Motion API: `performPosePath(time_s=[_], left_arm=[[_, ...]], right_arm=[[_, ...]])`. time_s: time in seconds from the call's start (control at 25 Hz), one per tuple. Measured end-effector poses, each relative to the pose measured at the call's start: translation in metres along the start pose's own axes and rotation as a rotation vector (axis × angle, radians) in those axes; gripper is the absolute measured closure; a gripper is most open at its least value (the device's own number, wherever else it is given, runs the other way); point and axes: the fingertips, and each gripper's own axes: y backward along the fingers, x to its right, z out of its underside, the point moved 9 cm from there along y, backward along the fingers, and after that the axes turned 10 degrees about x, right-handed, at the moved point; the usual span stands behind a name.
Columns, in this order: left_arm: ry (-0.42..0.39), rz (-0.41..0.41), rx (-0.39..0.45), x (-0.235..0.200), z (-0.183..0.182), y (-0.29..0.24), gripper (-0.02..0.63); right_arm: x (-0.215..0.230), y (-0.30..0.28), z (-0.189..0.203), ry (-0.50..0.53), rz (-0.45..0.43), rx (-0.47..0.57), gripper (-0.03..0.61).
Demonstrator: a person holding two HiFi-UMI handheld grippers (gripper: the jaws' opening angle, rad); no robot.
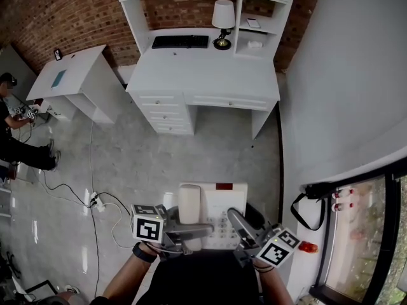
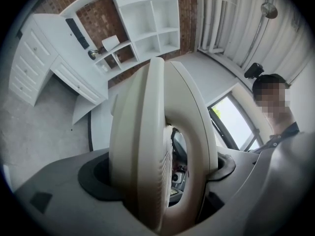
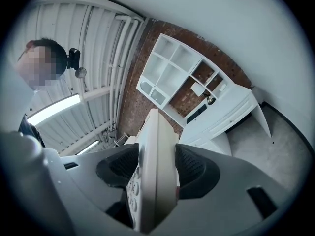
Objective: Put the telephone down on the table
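Risks first. The telephone (image 1: 213, 211) was carried in the air between both tools, over the floor (image 1: 146, 164) and well short of the front edge of the white bench (image 1: 210, 75). Nothing was under it, so any slip would have meant a drop.

The right tool (image 1: 240, 224) was clamped on the thin right edge of the base only, with its pads pressed on the top and bottom faces. A bite that shallow could be levered off if the two hands were twisted against each other.

The left tool (image 1: 189, 232) was closed across the left side, with the handset (image 1: 189, 203) and base taken together between the pads. If that clamp were eased before the base was down flat, the handset was judged likely to slide off.

Loose cables (image 1: 95, 202) were lying on the floor to the left, a trip hazard if the route was swung that way.

A keyboard (image 1: 180, 41) and a lamp (image 1: 222, 18) were stood along the bench's back edge and the front half was bare. A landing too near the front edge could leave the base overhanging.

Look of the thing:
- Off-white plastic desk phone with a rectangular base, held roughly level.
- Handset laid along its left side.
- Pale keypad (image 1: 222, 229) toward the near end.
- Small dark red strip (image 1: 224, 186) at the far edge.
- No cord could be made out.
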Motion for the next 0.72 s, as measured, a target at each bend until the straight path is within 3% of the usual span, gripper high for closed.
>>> performPosePath(time_s=[0.4, 0.72], left_arm=[[0.020, -0.025, 0.044, -0.049, -0.055, -0.022, 0.135], [0.005, -0.019, 0.049, -0.109, -0.166, -0.049, 0.133]], right_arm=[[0.047, -0.063, -0.020, -0.012, 0.018, -0.026, 0.356], [0.095, -0.172, -0.061, -0.019, 0.036, -0.011, 0.356]])
